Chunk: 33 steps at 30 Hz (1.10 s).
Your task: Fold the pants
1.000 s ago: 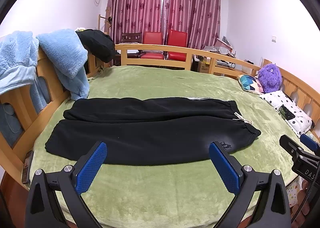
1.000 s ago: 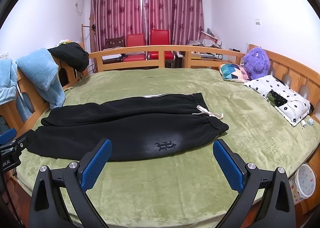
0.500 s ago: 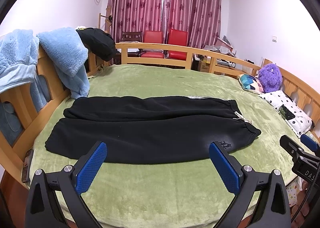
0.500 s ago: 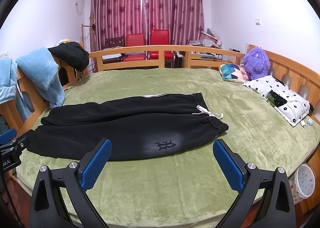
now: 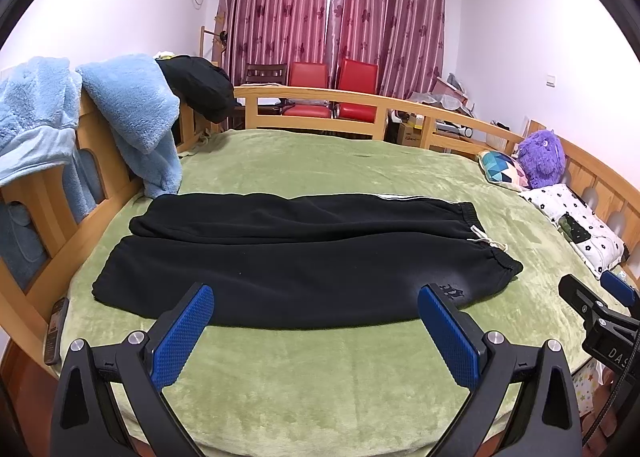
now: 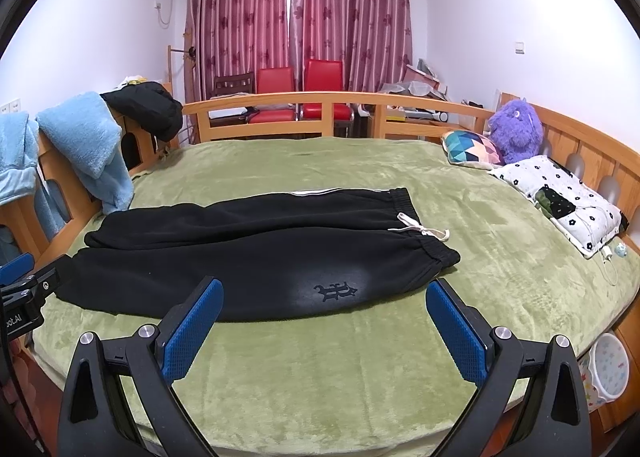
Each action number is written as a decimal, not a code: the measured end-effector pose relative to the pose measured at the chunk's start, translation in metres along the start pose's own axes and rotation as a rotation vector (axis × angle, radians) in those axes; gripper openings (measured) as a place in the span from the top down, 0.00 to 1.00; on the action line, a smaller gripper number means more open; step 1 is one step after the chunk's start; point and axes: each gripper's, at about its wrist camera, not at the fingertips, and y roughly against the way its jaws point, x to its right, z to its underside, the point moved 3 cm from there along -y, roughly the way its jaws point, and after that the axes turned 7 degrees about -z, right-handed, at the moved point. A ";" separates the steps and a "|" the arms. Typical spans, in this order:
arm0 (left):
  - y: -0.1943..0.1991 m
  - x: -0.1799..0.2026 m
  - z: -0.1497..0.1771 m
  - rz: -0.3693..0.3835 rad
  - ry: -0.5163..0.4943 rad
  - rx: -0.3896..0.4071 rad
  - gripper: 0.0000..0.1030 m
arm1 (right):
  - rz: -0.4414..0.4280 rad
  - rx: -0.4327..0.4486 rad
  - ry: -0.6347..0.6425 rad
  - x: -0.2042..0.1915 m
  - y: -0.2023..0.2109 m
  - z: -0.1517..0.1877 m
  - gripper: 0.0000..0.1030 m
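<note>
Black pants [image 5: 304, 257] lie flat on the green bed, legs side by side pointing left, waistband with a white drawstring [image 5: 486, 239] at the right. They also show in the right wrist view [image 6: 260, 257], with a small emblem [image 6: 335, 291] near the front hem. My left gripper [image 5: 316, 321] is open and empty, held above the bed's near edge in front of the pants. My right gripper [image 6: 324, 317] is open and empty, likewise short of the pants, and shows at the right edge of the left wrist view [image 5: 596, 309].
A wooden rail [image 5: 360, 105] rings the green bed [image 5: 320, 385]. Blue fleece blankets [image 5: 132, 113] and a black jacket [image 5: 200, 85] hang on the left rail. Pillows [image 6: 560, 201] and a purple plush toy [image 6: 516, 129] lie at the right. A phone [image 5: 56, 331] rests on the left rail.
Both grippers have stayed open and almost still; the left view has shifted very slightly. The pants have not moved.
</note>
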 end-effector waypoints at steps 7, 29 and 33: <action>0.003 -0.002 0.001 -0.004 0.004 0.001 0.00 | 0.001 -0.001 0.005 -0.002 0.000 -0.001 0.03; -0.028 -0.017 -0.007 -0.018 0.000 -0.014 0.00 | -0.008 -0.049 0.022 -0.011 -0.035 0.003 0.03; -0.064 -0.028 -0.002 -0.035 0.010 -0.064 0.00 | -0.029 -0.102 0.007 -0.005 -0.070 0.012 0.03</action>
